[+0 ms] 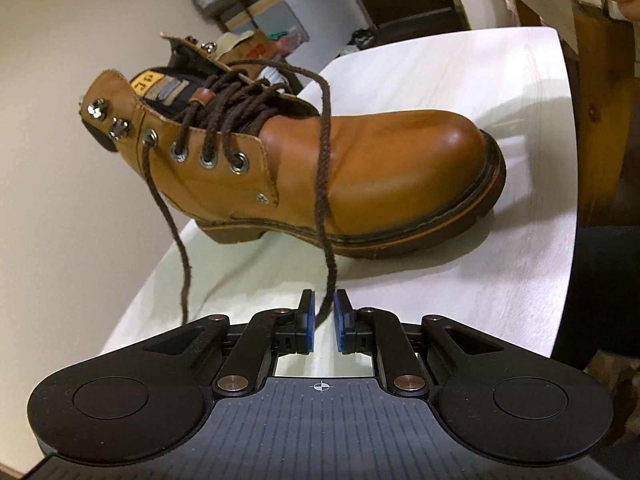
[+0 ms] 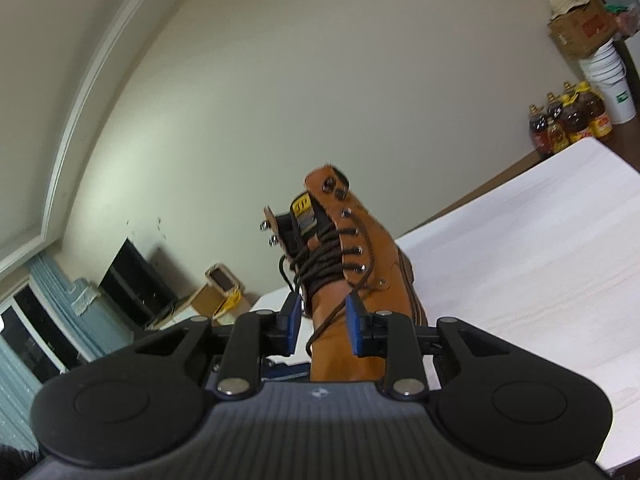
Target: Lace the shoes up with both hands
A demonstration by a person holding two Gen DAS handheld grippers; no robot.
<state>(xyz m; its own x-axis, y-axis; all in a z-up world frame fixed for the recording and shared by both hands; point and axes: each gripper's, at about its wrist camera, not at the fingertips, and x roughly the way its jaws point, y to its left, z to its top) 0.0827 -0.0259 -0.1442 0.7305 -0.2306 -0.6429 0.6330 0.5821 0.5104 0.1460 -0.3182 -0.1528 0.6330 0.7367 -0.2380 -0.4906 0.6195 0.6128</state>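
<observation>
A white wood-grain table (image 2: 540, 264) fills the foreground. Beyond its far edge stand amber oil bottles with yellow caps (image 2: 568, 120), beside a stack of white plastic buckets (image 2: 608, 80) topped by a brown cardboard box (image 2: 580, 28). Pale blue curtains (image 2: 44, 320) hang beside a black flat screen (image 2: 136, 280)

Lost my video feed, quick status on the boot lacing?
Left gripper open, lace end hanging between its pads, unclamped. Right gripper open, empty. Boot on table, top hooks unlaced. Nothing in the way.
</observation>
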